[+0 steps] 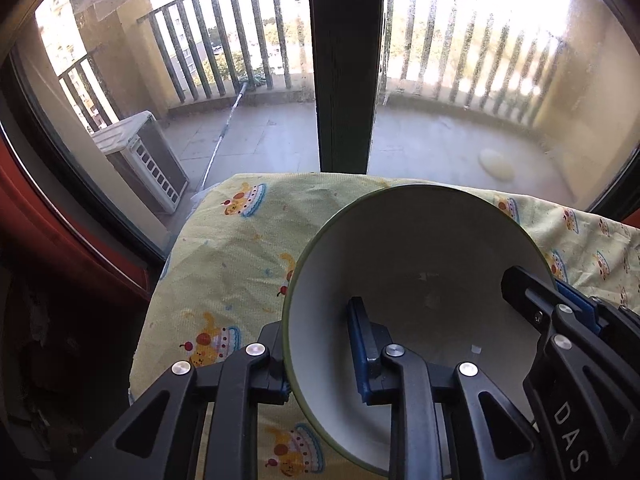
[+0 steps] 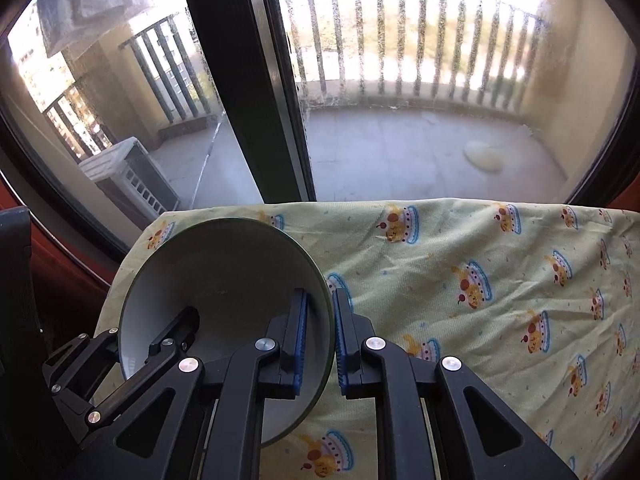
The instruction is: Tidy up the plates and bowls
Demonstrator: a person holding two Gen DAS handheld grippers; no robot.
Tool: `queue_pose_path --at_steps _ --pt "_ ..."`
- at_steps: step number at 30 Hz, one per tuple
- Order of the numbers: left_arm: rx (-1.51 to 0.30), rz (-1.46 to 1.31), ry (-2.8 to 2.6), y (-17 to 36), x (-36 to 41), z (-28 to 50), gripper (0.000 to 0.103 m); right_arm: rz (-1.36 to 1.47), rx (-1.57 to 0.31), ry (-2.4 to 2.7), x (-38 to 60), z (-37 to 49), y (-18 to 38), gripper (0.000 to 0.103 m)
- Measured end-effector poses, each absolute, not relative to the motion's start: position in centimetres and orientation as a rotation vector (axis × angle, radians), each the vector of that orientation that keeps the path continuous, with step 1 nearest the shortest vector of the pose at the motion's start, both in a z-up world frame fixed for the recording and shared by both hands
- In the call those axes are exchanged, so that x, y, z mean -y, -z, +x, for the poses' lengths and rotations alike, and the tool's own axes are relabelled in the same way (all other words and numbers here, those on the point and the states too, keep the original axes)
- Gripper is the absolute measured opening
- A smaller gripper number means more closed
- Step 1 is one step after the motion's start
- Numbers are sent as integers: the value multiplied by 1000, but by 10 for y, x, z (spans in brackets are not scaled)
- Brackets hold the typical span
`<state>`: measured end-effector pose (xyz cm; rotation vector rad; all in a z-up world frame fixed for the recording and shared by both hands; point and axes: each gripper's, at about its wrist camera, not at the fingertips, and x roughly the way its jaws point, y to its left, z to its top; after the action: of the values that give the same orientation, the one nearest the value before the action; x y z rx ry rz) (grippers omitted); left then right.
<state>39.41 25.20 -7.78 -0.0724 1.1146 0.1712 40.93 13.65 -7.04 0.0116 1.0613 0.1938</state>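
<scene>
Between two grippers, a round bowl (image 1: 416, 264) with a pale grey inside and a thin green rim sits above a surface covered by a yellow cloth (image 1: 224, 248) printed with small cartoon cakes. On the bowl's left side, the left gripper (image 1: 320, 344) is clamped on the rim, one blue-padded finger (image 1: 362, 344) inside the bowl and the other outside its wall. Opposite it, the right gripper (image 2: 322, 340) is clamped on the other side of the rim in the same way, one blue pad (image 2: 300, 340) inside and one outside. Both black grippers point steeply downward. Beyond the surface's far edge stands a large window with a dark vertical frame (image 1: 346, 64). Through the dusty glass show a balcony with a barred railing (image 1: 224, 36), a white boxy appliance (image 1: 146, 160) and a long pole (image 1: 226, 132) leaning against the railing.
</scene>
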Motion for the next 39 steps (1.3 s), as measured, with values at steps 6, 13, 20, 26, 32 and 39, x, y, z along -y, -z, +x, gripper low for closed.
queue_pose_path --at_steps 6,13,20,26,32,39 --pt "-1133 -68 -141 76 -233 377 21 -2 -1081 -171 -118 389 66 15" --pt "-1141 -65 -128 70 -211 359 21 9 -1097 -145 -94 364 58 15" --pt "-1123 -58 -132 48 -189 341 21 32 -1089 -144 -72 343 38 15" --pt "-1098 -58 -141 24 -170 326 21 49 -1075 -155 -50 326 15 15" --pt "-1076 -71 -151 4 -146 307 21 46 -1050 -166 -26 306 -6 15" --pt "-1054 -81 -159 -18 -116 284 21 55 -1024 -173 6 283 -29 15"
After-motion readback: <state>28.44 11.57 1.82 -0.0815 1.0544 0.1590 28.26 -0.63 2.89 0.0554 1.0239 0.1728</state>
